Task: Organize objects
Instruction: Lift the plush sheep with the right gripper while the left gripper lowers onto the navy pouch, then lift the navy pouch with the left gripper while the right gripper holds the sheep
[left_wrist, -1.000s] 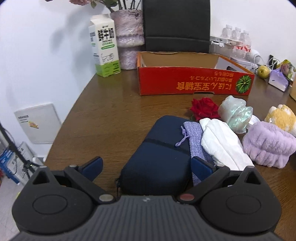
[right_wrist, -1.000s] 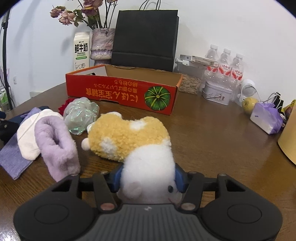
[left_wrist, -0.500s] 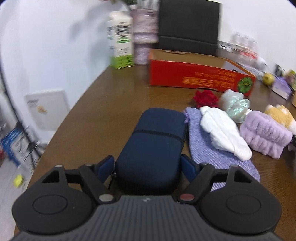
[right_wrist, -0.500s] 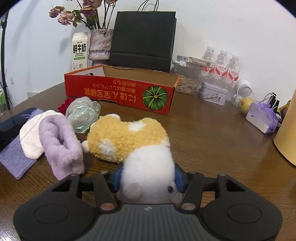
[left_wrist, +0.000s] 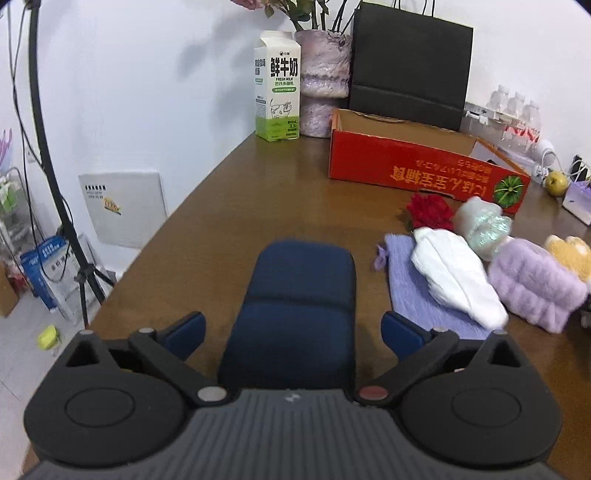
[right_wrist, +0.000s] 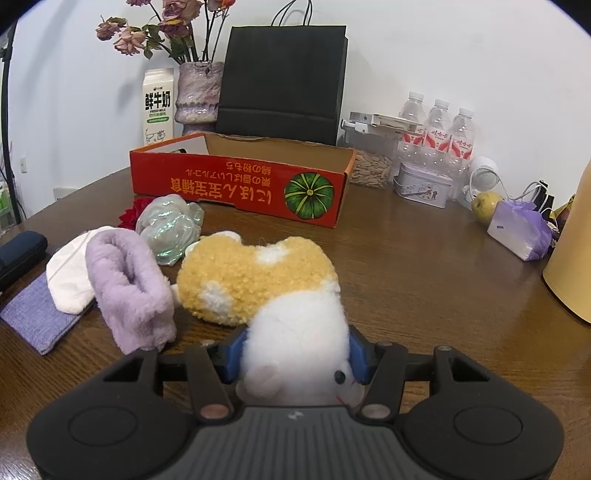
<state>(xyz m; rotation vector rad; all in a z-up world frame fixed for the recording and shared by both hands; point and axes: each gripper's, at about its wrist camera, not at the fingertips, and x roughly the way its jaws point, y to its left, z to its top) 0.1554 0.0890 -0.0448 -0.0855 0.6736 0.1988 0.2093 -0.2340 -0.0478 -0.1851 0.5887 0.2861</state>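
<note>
Left gripper (left_wrist: 293, 334): jaws standing wide, having just been opening again; navy case (left_wrist: 295, 310) lying between them on the table (left_wrist: 229, 206), both pads clear of its sides. Case's long axis running straight ahead along the fingers, far end pointing toward the red box (left_wrist: 417, 171).

Right gripper (right_wrist: 295, 356): jaws narrow, pads pressing into the white head of the plush toy (right_wrist: 273, 291). Its orange body is stretching forward from the jaws, toward the red box.

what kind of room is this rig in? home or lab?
Probably an office or meeting room set up for recording, not a kitchen: a large wooden table against a white wall, a light stand with cables, and shrink-wrapped water bottles beside a black paper bag.
</note>
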